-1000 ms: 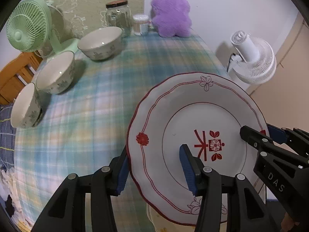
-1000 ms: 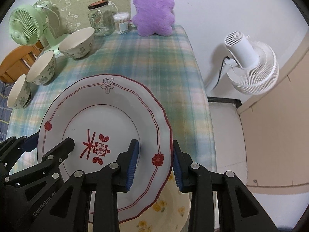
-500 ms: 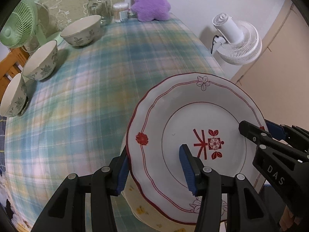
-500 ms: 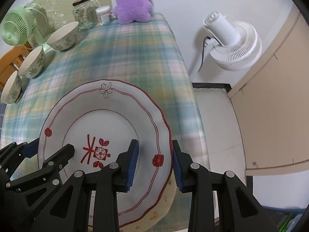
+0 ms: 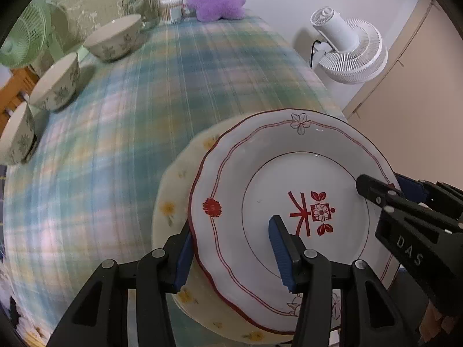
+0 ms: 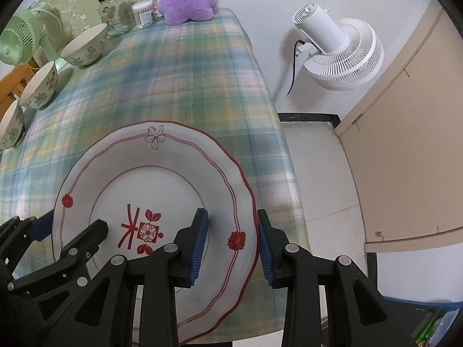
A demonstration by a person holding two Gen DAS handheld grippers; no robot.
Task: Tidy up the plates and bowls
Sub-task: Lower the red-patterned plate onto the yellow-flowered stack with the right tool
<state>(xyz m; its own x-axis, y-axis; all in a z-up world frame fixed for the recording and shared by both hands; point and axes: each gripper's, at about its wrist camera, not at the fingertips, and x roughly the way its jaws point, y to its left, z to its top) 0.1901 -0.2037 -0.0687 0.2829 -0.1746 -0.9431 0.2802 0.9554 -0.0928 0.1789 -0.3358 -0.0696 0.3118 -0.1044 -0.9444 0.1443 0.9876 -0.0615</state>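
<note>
Left wrist view: the left gripper (image 5: 230, 256) is clamping the near-left rim of the red-trimmed plate (image 5: 289, 179), one finger under the rim and one on the plate's face. The right gripper (image 5: 405, 199) is reaching in from the right and pinching the opposite rim, apparently sharing the load so the plate is staying level. The plate is hanging over the near right part of the checked desk (image 5: 139, 133), above a yellow-flowered plate (image 5: 176, 190), which suggests it is being stacked there. How much gap is left between the two plates is hard to tell, and the lower plate's right side is hidden. Three bowls (image 5: 114, 40) are waiting in a row along the far-left edge.

Right wrist view: the right gripper (image 6: 231, 245) is gripping the plate (image 6: 162, 173) across its near-right rim, its fingers narrowed onto the edge. The left gripper (image 6: 69, 231) is entering from the lower left. Here the flowered plate is entirely covered, and the held plate's near edge is cut off by the finger mounts. Bowls (image 6: 84, 44) are lining the desk's (image 6: 188, 86) far-left edge; the nearest is cropped.
</note>
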